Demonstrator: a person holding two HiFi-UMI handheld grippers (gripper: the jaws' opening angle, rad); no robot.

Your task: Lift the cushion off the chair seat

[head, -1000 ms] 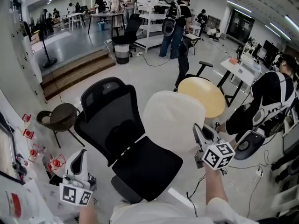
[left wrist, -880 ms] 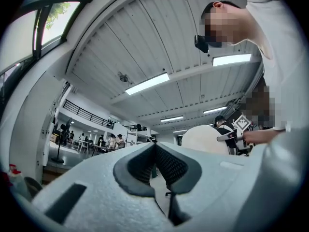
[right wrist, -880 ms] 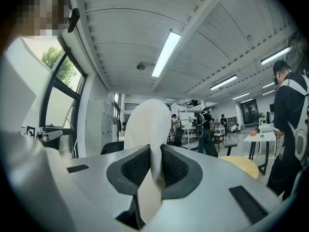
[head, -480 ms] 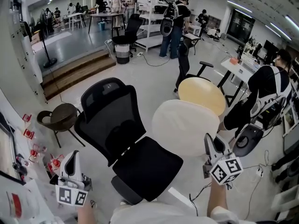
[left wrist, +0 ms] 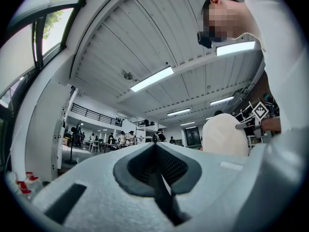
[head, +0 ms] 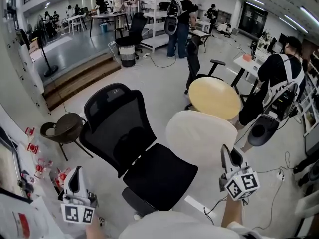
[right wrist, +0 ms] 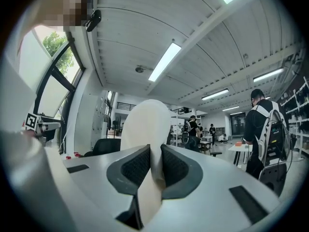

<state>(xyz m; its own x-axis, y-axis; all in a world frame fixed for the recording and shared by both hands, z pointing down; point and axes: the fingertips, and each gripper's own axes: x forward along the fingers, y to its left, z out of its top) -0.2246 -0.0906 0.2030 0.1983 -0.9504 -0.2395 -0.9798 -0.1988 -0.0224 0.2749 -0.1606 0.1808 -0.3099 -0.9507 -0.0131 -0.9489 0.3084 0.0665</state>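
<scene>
Your right gripper (right wrist: 152,164): fingers clenched on the edge of the cream round cushion (head: 199,136), which is raised just right of the black mesh office chair seat (head: 159,176). Your left gripper (left wrist: 155,166): fingers pressed together, nothing between them.

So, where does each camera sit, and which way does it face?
Head view: on the person's head, facing steeply down at the chair; left gripper, right gripper and a forearm show.
Left gripper view: on the left gripper, facing along its shut jaws, up at the ceiling; the person's torso at right.
Right gripper view: on the right gripper, facing along jaws shut on the cushion; the torso at left.
Shared: the cushion, in all three.
</scene>
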